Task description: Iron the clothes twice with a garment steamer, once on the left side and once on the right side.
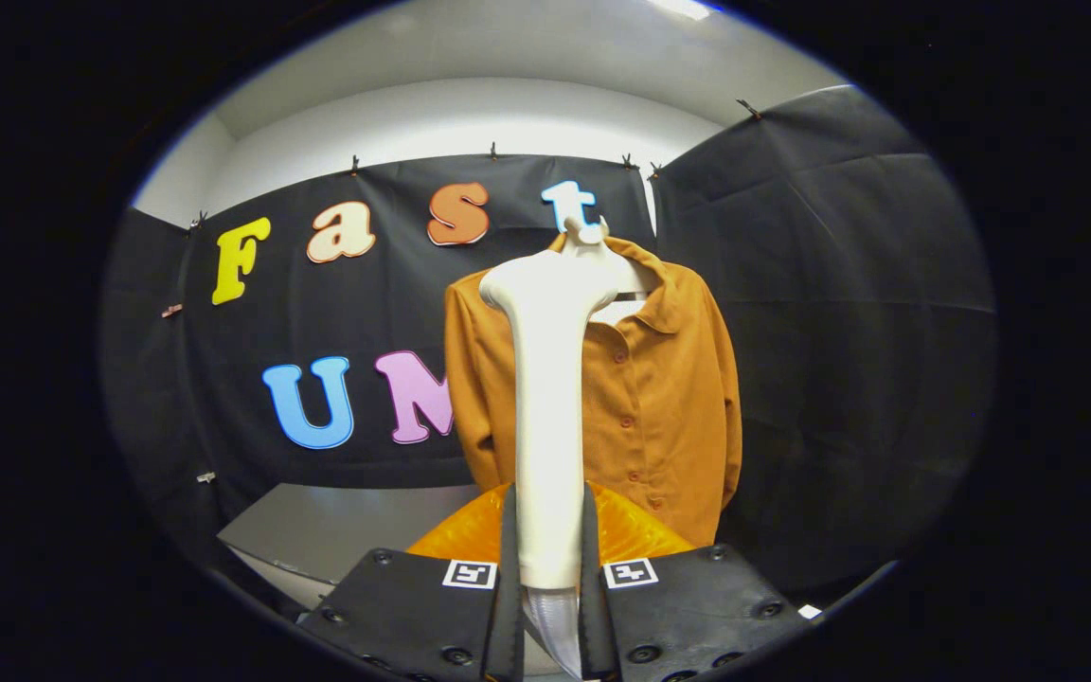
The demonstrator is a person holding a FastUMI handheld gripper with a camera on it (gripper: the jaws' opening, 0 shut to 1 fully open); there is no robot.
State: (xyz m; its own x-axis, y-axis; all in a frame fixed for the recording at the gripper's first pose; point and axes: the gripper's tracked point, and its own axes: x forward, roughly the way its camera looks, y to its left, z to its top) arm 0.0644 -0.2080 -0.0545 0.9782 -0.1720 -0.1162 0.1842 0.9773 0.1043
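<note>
A mustard-orange button-up shirt (659,398) hangs on a hanger in front of the black cloth wall, beyond my fingers. My gripper (547,559) is shut on the white handle of a garment steamer (545,379), which stands upright between the fingers. The steamer's head sits up near the shirt's left shoulder and collar, and its body covers the left part of the shirt front. An orange translucent part of the steamer (631,535) bulges out behind the fingers. I cannot tell whether the head touches the cloth.
A grey table surface (347,530) lies low down to the left of the shirt. Black cloth walls close the booth behind and to the right of the shirt.
</note>
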